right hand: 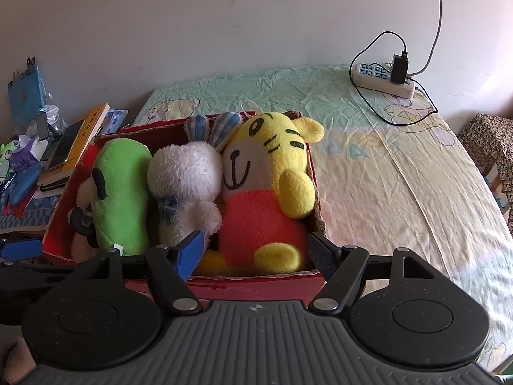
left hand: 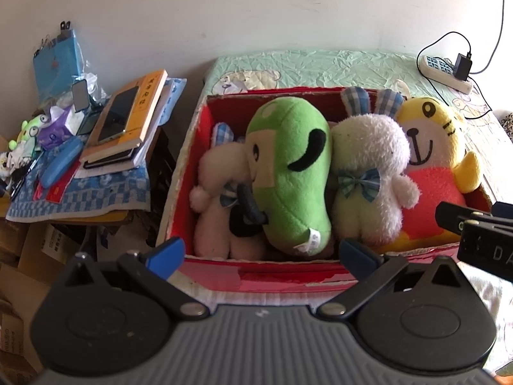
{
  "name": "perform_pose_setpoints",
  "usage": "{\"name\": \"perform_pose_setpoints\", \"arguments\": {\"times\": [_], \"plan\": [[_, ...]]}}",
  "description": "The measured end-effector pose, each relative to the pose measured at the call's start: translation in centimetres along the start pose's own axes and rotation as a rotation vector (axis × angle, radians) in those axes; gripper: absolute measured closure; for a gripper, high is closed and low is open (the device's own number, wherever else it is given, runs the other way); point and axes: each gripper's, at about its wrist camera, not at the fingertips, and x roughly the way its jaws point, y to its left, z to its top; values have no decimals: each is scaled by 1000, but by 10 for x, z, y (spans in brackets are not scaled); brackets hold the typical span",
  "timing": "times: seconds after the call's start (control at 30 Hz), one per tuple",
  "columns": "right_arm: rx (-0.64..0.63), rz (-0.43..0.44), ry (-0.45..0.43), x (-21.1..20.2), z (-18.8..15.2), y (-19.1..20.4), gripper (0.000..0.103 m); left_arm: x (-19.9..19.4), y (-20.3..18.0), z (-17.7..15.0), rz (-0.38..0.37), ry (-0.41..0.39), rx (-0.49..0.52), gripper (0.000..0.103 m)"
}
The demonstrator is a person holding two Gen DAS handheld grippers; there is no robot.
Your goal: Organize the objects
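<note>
- Left tool [left hand: 261, 255]: jaws spread wide, empty, at the near rim of the red box [left hand: 256, 274].
- Right tool [right hand: 256, 253]: jaws likewise apart, holding nothing, at the same box's right end; its casing shows "DA", the rest cut off.
- Packed side by side in the box, on the bed [right hand: 400, 176]: white rabbit [left hand: 218, 176], green plush [left hand: 293, 173], second rabbit [left hand: 368, 173], yellow tiger [right hand: 266, 176].
- The green plush's sewn tag [left hand: 309, 240] is unreadable.
- Left: an orange book [left hand: 146, 106] with illegible characters.
</note>
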Motion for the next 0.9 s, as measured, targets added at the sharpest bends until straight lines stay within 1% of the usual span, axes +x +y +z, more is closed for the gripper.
{"name": "perform_pose_setpoints", "arguments": {"times": [0.9], "plan": [[1, -8, 9, 4, -8, 2, 29, -1, 2, -4, -5, -14, -7, 0]]}}
